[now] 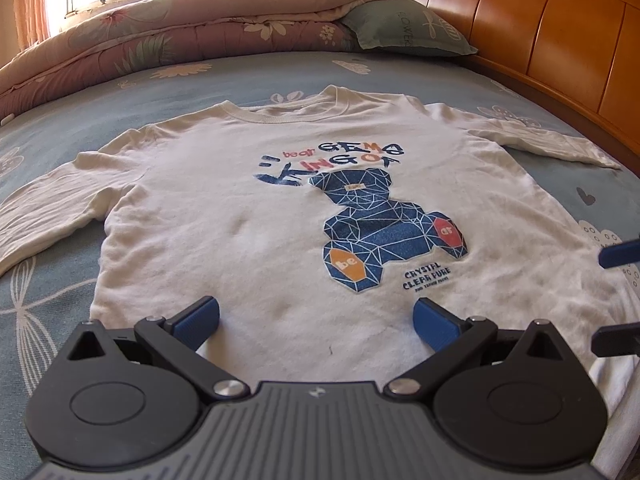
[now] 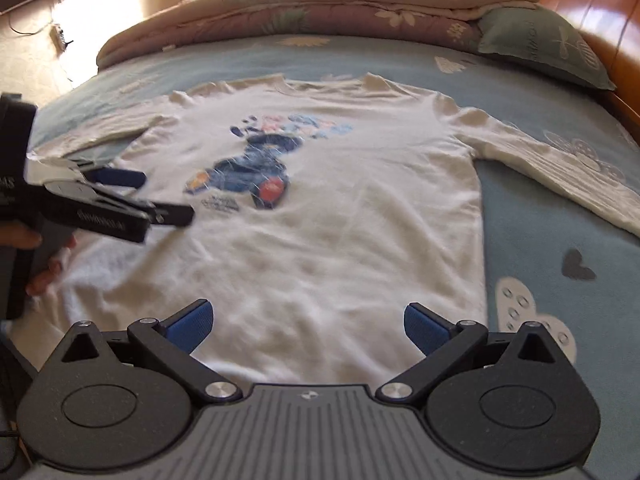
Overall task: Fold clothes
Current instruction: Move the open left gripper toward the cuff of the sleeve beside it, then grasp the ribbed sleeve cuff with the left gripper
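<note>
A white long-sleeved shirt [image 1: 248, 200] with a blue bear print [image 1: 384, 232] lies flat, front up, on the bed, both sleeves spread out to the sides. My left gripper [image 1: 316, 322] hovers open over the shirt's lower hem, nothing between its blue pads. My right gripper [image 2: 306, 324] is also open, above the hem nearer the shirt's [image 2: 320, 208] right side. In the right wrist view the left gripper [image 2: 132, 196] shows from the side at the left, held by a hand [image 2: 44, 264]. Blue fingertips [image 1: 620, 256] of the right gripper enter the left wrist view at the right edge.
The blue flowered bedsheet [image 1: 80, 128] surrounds the shirt. A folded quilt [image 1: 192, 32] and a green pillow [image 1: 408, 28] lie at the far end. A wooden headboard [image 1: 560, 40] runs along the right. Floor and a power strip [image 2: 58, 38] show beyond the bed's left edge.
</note>
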The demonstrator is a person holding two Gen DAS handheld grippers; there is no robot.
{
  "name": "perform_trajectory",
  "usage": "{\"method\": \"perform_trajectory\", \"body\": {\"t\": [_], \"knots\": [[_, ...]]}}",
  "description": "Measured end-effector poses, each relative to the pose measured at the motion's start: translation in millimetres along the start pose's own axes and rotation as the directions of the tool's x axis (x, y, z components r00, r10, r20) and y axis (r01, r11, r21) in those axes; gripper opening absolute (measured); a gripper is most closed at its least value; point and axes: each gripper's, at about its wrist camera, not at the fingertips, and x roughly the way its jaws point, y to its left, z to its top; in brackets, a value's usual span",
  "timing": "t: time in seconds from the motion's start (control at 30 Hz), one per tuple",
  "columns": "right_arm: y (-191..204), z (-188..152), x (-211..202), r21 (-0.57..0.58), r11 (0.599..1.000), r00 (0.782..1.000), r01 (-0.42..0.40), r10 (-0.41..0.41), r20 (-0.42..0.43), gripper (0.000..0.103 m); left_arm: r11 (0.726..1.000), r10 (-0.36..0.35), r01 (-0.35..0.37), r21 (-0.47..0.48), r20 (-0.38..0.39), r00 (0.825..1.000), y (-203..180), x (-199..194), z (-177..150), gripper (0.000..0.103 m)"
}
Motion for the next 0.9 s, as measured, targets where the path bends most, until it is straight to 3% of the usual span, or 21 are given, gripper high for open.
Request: {"method": "perform_trajectory", "body": {"t": [0.1, 0.17, 0.23, 0.3, 0.47, 0.57, 0.63, 0.73, 0.9], "knots": [[16.7, 14.0, 22.2, -0.062, 0.998, 1.0, -0.018, 0.017, -0.012, 0.103, 1.0, -0.005, 0.005, 0.007, 0.01, 1.0, 0.5, -0.6, -2.3, 0.102], [20.8, 4.1, 34.9, -0.073, 0.997, 0.998, -0.036, 0.032, -0.06, 0.103, 1.0, -0.007, 0.007, 0.009, 0.008, 1.0, 0.6, -1.1, -2.5, 0.102], [24.9, -9.5, 30.2, -0.118, 0.993, 1.0, -0.024, 0.023, -0.01, 0.103, 1.0, -0.01, 0.01, 0.0, 0.003, 1.0, 1.4, -1.9, -1.3, 0.102], [24.3, -9.6, 28.1, -0.117, 0.993, 0.999, -0.029, 0.027, -0.018, 0.103, 1.0, -0.013, 0.013, -0.015, 0.003, 1.0, 2.6, -3.0, -0.2, 0.102], [25.6, -10.4, 24.4, -0.127, 0.992, 0.999, -0.025, 0.022, -0.027, 0.103, 0.98, -0.05, 0.063, -0.19, 0.075, 0.996, 40.4, -21.9, 12.0, 0.102], [27.3, -11.8, 21.6, -0.141, 0.99, 0.999, -0.024, 0.019, -0.035, 0.103, 0.942, 0.015, 0.021, -0.336, 0.103, 0.995, 86.4, -38.4, 20.4, 0.102], [28.1, -10.8, 21.3, -0.143, 0.989, 0.999, -0.021, 0.016, -0.041, 0.103, 0.901, 0.067, -0.017, -0.432, 0.101, 0.993, 119.3, -48.6, 25.8, 0.102], [29.4, -11.4, 19.9, -0.152, 0.988, 0.999, -0.017, 0.01, -0.045, 0.103, 0.853, 0.133, -0.063, -0.517, 0.099, 0.986, 170.1, -68.6, 29.5, 0.102], [33.1, -11.5, 17.9, -0.164, 0.986, 0.999, -0.011, 0.003, -0.052, 0.103, 0.744, 0.283, -0.181, -0.643, 0.059, 0.957, 246.6, -101.8, 12.5, 0.102]]}}
